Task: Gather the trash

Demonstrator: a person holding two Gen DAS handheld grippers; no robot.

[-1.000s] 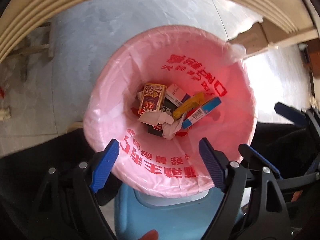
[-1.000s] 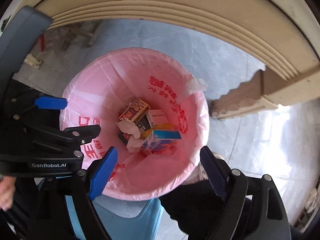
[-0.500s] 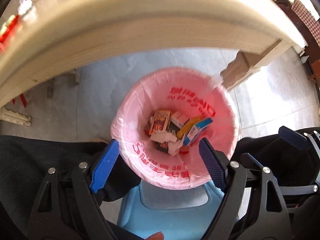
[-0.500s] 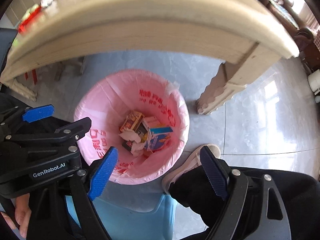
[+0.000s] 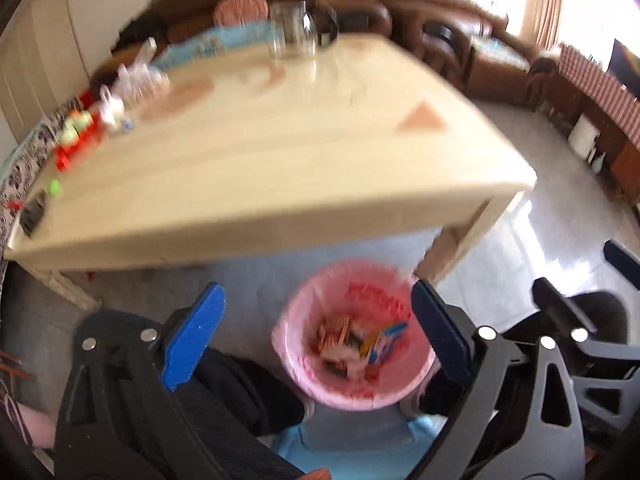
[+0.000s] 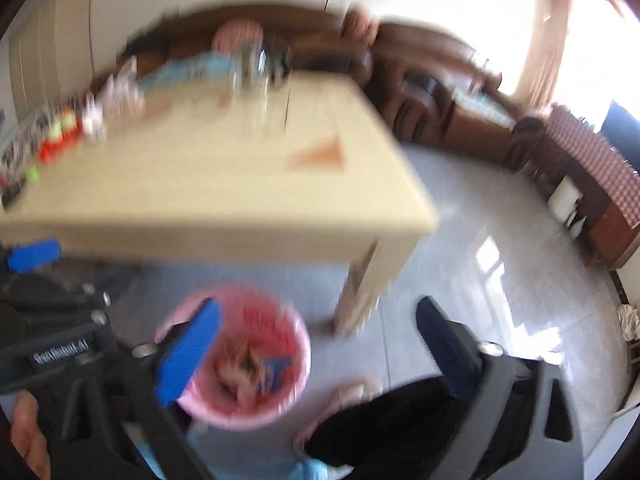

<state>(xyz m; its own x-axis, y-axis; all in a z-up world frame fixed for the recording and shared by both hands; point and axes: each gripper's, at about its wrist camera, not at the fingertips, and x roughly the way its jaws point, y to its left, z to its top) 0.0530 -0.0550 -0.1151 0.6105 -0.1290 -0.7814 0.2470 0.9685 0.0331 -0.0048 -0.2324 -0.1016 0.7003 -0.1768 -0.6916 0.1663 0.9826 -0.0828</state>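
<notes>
Below the table's [image 5: 280, 184] near edge, by its right leg, the bin [image 5: 304, 376] stands on the floor [image 6: 460, 280], lined in pink. Trash [image 5: 360, 340] lies at its bottom: small boxes and crumpled paper. My left tongs [image 5: 316, 332] are spread, empty, above the bin. My right tongs [image 6: 316, 344] are likewise spread, empty.

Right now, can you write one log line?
left tongs: open, empty | right tongs: open, empty | pink bin: on floor, holds trash | table: above bin
</notes>
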